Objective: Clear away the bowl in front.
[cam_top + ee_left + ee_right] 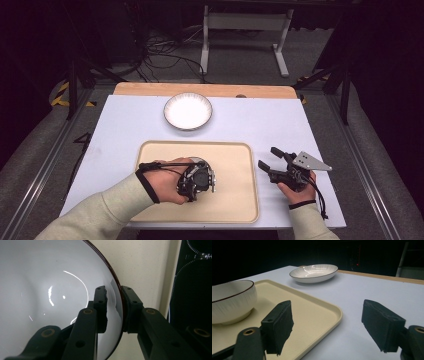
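A white ribbed bowl (pixel 202 160) with a dark rim stands left of middle on the cream tray (pixel 235 200). My left gripper (pixel 196 181) points down over it. In the left gripper view its jaws straddle the rim of the bowl (pixel 50 277), one pad inside and one outside, and a narrow gap shows between the inner pad and the rim, so the left gripper (pixel 114 290) is open. My right gripper (pixel 268 157) rests on the white table just right of the tray, with its jaws wide apart and nothing between them (pixel 328 315). From there I see the bowl (pixel 229 302) at the left.
A shallow white plate (pixel 188 111) lies on the white table beyond the tray, and the right gripper view has this plate (pixel 313 271) at the far side. A wooden strip (pixel 150 89) edges the table's far side. The tray's raised rim (pixel 317 310) runs close to my right gripper.
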Tool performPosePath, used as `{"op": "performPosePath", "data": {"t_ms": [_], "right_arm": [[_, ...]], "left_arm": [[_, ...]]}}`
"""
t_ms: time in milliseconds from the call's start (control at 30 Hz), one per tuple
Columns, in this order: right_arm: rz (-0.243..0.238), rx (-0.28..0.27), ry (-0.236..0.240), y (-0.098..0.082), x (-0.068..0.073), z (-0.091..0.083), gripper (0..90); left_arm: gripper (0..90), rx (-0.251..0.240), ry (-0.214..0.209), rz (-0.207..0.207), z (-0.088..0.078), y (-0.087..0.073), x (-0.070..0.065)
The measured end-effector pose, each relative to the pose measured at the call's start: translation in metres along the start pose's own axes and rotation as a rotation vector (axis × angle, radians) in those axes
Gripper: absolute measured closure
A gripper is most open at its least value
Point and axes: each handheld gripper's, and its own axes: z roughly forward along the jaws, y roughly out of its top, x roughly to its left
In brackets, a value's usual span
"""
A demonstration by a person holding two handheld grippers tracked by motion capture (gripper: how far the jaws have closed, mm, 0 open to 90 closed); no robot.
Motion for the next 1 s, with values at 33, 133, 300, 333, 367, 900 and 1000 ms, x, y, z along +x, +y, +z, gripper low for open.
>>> {"op": "performPosePath", "data": {"t_ms": [33,133,300,333,367,900,1000], "right_arm": [[-0.001,-0.001,0.000,0.000,0.000,0.000,25.6],[-0.001,0.000,0.000,0.000,0.000,0.000,25.6],[0.002,-0.001,0.000,0.000,0.000,0.000,25.4],[0.001,-0.001,0.000,0.000,0.000,0.000,25.4],[0.002,-0.001,0.000,0.000,-0.001,0.000,25.4],[0.003,0.010,0.001,0.000,0.000,0.001,25.0],[0.003,0.011,0.003,0.000,-0.001,0.001,24.8]], "left_arm": [[75.1,-0.010,0.002,-0.003,0.000,-0.001,0.000],[73.0,-0.015,0.003,-0.007,-0.002,-0.001,0.000],[64.5,-0.052,0.011,-0.019,-0.012,-0.006,0.001],[63.5,-0.068,0.010,-0.024,-0.016,-0.008,0.001],[62.7,-0.085,0.016,-0.026,-0.018,-0.009,0.001],[58.1,-0.278,0.048,-0.080,-0.048,-0.035,-0.004],[56.7,-0.347,0.069,-0.100,-0.054,-0.044,-0.005]]}}
